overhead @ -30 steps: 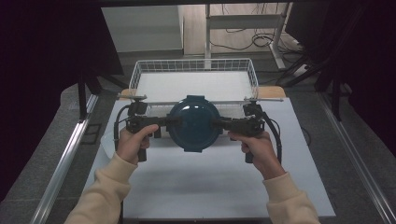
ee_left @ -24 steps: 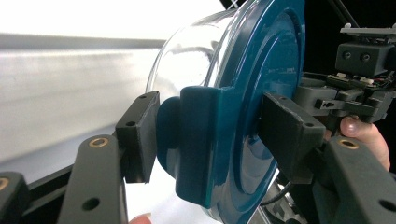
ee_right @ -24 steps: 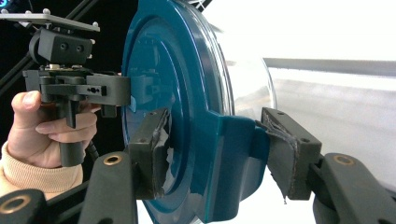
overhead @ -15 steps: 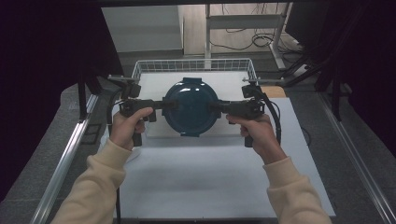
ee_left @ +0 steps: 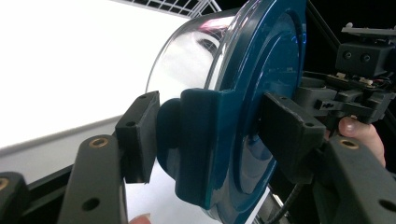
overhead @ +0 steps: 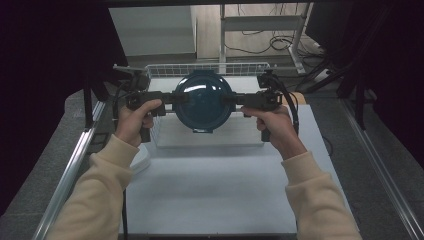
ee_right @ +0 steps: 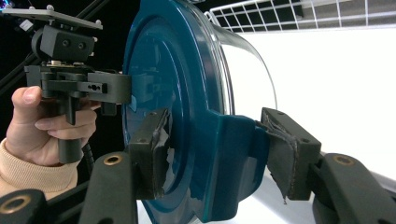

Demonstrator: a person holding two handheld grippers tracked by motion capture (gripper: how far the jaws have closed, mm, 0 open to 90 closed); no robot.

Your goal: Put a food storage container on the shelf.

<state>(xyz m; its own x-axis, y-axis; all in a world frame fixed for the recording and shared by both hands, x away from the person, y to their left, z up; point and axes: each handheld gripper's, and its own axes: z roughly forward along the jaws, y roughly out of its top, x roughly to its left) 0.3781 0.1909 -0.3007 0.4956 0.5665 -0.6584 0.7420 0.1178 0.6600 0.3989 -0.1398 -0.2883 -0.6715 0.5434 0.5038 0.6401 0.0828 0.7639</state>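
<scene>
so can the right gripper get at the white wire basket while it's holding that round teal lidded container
Probably not: the right gripper is clamped on the round teal lidded container's handle, sharing it with the left gripper above the white wire basket.

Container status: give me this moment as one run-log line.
left gripper: shut on container tab | right gripper: shut on opposite tab | container: teal lid, clear bowl, held in the air over basket | table: white

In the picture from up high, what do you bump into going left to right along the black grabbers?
Left hand → left gripper → blue lidded bowl → right gripper → right hand.
</scene>
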